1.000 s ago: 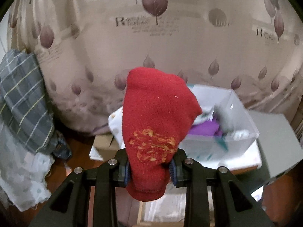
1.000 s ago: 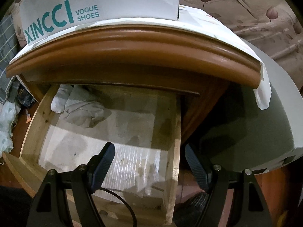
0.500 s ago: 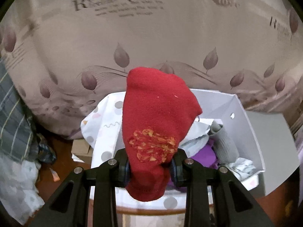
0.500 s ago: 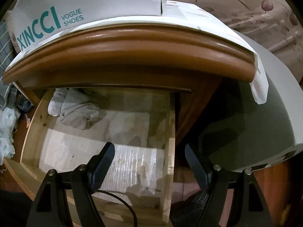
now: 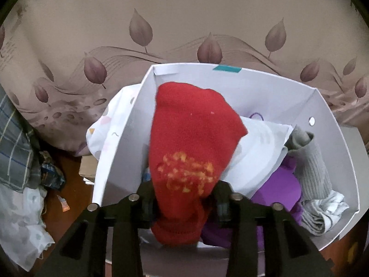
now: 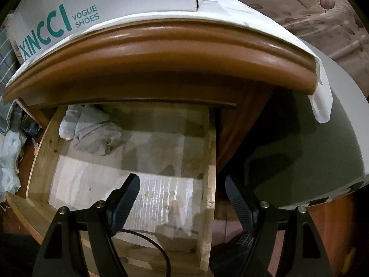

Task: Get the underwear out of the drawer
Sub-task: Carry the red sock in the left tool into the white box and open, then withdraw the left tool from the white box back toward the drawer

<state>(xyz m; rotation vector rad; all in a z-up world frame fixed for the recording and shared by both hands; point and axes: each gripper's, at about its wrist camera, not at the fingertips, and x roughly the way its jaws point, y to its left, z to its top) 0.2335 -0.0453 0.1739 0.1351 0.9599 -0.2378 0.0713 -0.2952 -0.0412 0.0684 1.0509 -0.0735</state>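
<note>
My left gripper (image 5: 183, 202) is shut on a red knitted garment with an orange pattern (image 5: 191, 136) and holds it over the open white shoebox (image 5: 327, 106). The box holds purple, grey and white clothes (image 5: 309, 161). In the right wrist view the wooden drawer (image 6: 208, 161) stands pulled open under the brown nightstand top (image 6: 161, 53). A crumpled grey and white garment (image 6: 92, 131) lies at the drawer's back left. My right gripper (image 6: 182, 196) is open and empty above the drawer's front right.
The white shoebox marked XINCCI (image 6: 57, 20) stands on the nightstand. A leaf-patterned bedspread (image 5: 184, 23) rises behind it. Plaid cloth (image 5: 13, 143) and pale cloth (image 5: 20, 226) lie on the floor at left. A white panel (image 6: 322, 138) stands right of the nightstand.
My left gripper has carried the red garment forward and down over the shoebox, which now fills the view. My right gripper has drifted slightly while staying open above the drawer.
</note>
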